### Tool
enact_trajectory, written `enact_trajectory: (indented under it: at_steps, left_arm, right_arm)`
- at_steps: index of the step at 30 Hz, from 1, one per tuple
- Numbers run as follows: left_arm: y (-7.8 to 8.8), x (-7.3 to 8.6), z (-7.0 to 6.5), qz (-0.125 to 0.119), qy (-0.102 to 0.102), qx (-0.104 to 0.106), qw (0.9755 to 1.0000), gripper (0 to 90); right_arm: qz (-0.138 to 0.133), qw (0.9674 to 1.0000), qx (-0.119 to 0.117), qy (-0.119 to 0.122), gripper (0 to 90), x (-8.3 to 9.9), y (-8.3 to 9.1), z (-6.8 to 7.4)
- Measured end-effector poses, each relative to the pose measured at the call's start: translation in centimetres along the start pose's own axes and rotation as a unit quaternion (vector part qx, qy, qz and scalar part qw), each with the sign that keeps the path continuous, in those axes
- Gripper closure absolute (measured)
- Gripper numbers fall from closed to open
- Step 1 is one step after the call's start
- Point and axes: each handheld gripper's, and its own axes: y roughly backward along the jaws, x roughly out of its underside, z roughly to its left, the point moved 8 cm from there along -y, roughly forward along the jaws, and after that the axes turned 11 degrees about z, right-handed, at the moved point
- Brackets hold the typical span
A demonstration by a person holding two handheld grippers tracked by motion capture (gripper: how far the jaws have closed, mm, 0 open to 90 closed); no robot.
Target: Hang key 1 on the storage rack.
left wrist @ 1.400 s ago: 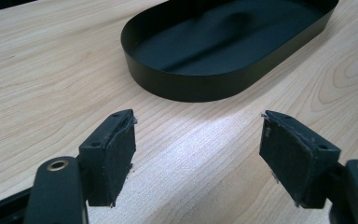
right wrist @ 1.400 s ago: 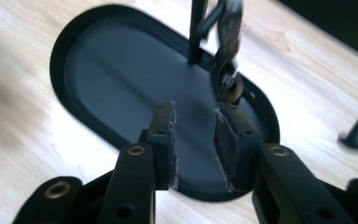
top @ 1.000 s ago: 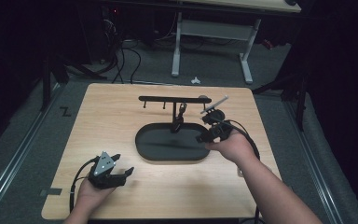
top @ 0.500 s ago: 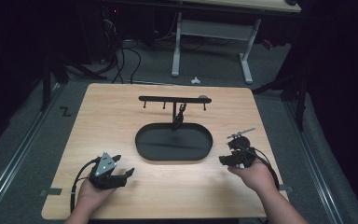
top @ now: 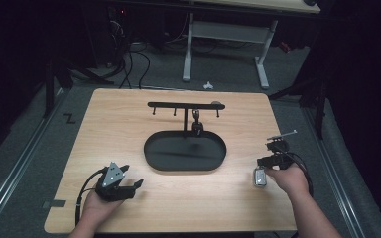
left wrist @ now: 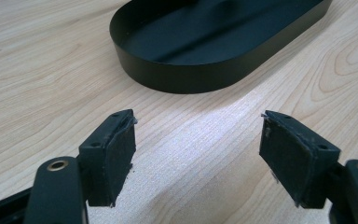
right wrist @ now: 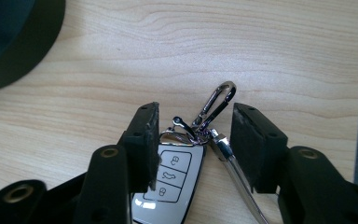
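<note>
My right gripper (right wrist: 193,142) moved from key rack (top: 184,105) to car key fob (right wrist: 175,186); jaws closing astride, not yet gripping. Left gripper (left wrist: 198,156) open, empty.

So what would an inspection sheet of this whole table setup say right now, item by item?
Surface: pale wooden table, bare around the things.
Job's things: car key fob with a metal clip and a key blade lies flat near the table's right edge; black oval tray mid-table; black hook rack standing behind it, one small item hanging from it.
Clutter: nothing seen on the table.
Grippers: left gripper open, nothing between the jaws, resting near the front edge; right gripper straddles the fob's clip end, jaws just closing, pads not yet pressing.
Cables: a black cable loops from the left gripper; more cables on the floor behind.
Surroundings: dark room, grey floor, white desk legs beyond.
</note>
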Motion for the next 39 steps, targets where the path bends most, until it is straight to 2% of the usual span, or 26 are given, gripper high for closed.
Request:
enact_trajectory:
  at_steps: [5, 9, 16, 24, 35, 39]
  left_arm:
    - [0.0, 0.0, 0.0, 0.001, -0.001, 0.001, 1.0000, 27.2]
    - [0.0, 0.0, 0.0, 0.000, -0.002, 0.001, 1.0000, 27.2]
    - [-0.1, 0.0, -0.1, 0.001, -0.004, 0.002, 1.0000, 27.2]
    - [-0.1, 0.0, -0.2, 0.003, -0.006, 0.003, 1.0000, 27.2]
    - [-0.2, 0.0, -0.2, 0.005, -0.009, 0.003, 0.9999, 27.1]
    - [-0.2, 0.1, -0.2, 0.006, -0.010, 0.003, 0.9999, 27.1]
  right_arm:
    - [0.006, 1.0000, 0.007, 0.000, 55.2, -0.6, 0.4, -0.6]
    - [0.006, 0.9999, -0.007, -0.010, 57.1, -0.8, 0.5, -0.7]
    - [0.012, 0.9998, -0.006, -0.011, 60.2, -0.9, 0.3, -1.0]
    - [0.026, 0.9995, -0.010, -0.013, 67.3, -0.9, -0.8, -0.9]
    - [0.040, 0.9982, -0.021, -0.038, 65.9, -1.4, -2.2, -1.4]
    - [0.050, 0.9978, -0.014, -0.040, 65.3, -1.3, -2.5, -1.4]
